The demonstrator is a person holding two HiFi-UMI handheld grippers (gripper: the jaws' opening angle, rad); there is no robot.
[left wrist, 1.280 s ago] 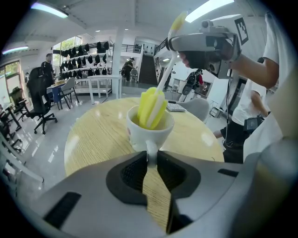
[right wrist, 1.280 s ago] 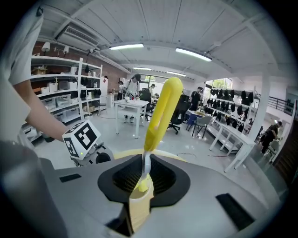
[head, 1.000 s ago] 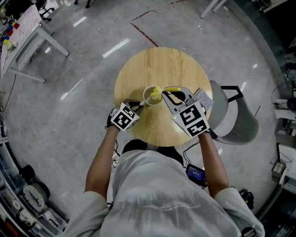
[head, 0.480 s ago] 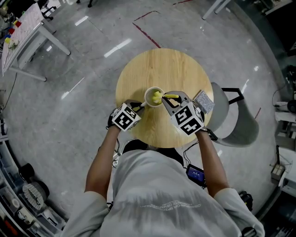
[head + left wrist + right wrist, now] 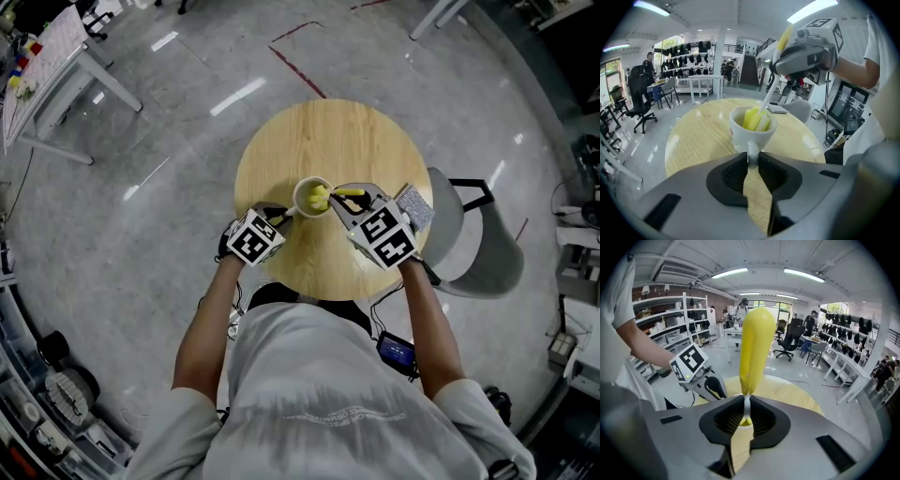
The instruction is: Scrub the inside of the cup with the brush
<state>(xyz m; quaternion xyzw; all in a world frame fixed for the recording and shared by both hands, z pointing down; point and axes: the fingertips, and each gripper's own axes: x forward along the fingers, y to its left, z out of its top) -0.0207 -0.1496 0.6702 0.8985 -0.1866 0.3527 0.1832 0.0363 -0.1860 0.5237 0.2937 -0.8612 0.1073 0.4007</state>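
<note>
A white cup [image 5: 312,197] stands near the middle of the round wooden table [image 5: 361,136]. My left gripper [image 5: 283,216] is shut on the cup's handle [image 5: 752,153], which sits pinched between its pads in the left gripper view. A brush leans into the cup from the right, its yellow sponge head [image 5: 756,119] inside the cup. My right gripper [image 5: 340,200] is shut on the brush's thin white shaft [image 5: 746,408], just below the yellow grip [image 5: 753,345]. The cup's bottom is hidden by the brush head.
A grey textured pad [image 5: 412,202] lies on the table's right edge, behind my right gripper. A grey chair [image 5: 473,239] stands against the table on the right. A white table [image 5: 66,66] stands on the floor at the far left.
My right gripper has shifted a little to the left and back with the brush, whose head stays in the cup. The cup and my left gripper have not moved.
</note>
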